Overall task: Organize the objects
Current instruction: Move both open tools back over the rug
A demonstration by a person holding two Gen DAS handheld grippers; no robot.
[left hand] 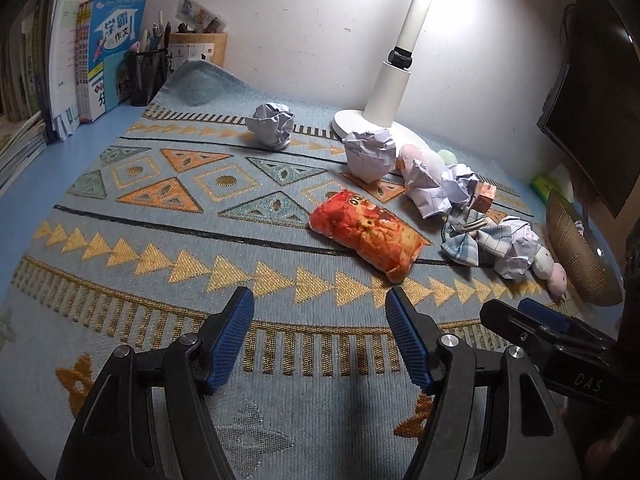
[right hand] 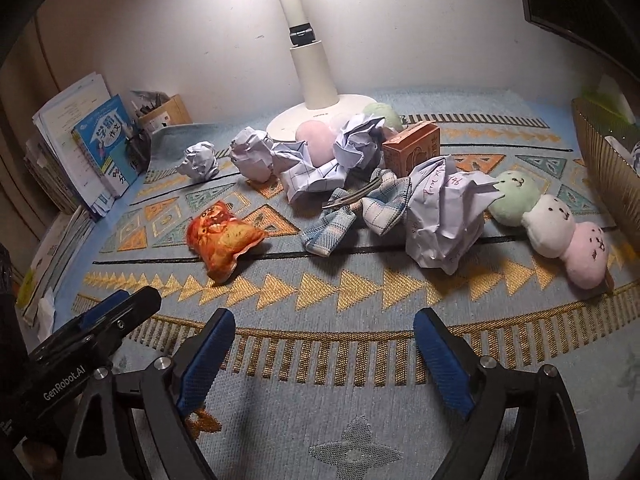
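Note:
My left gripper (left hand: 320,300) is open and empty above the patterned mat (left hand: 168,240), short of an orange snack bag (left hand: 366,236). My right gripper (right hand: 324,322) is open and empty near the mat's front. Ahead of it lie several crumpled paper balls (right hand: 444,220), a plaid cloth (right hand: 360,208) with a metal fork (right hand: 348,196) on it, a small orange box (right hand: 414,146) and a three-ball plush (right hand: 548,224). The snack bag also shows in the right wrist view (right hand: 222,242). Two paper balls (left hand: 272,124) sit further back in the left wrist view.
A white desk lamp (left hand: 384,96) stands at the back wall. Books (left hand: 108,52) and a mesh pen holder (left hand: 146,74) stand at the back left. A ribbed tan basket (right hand: 608,172) stands at the right edge. A dark monitor (left hand: 592,92) hangs at the right.

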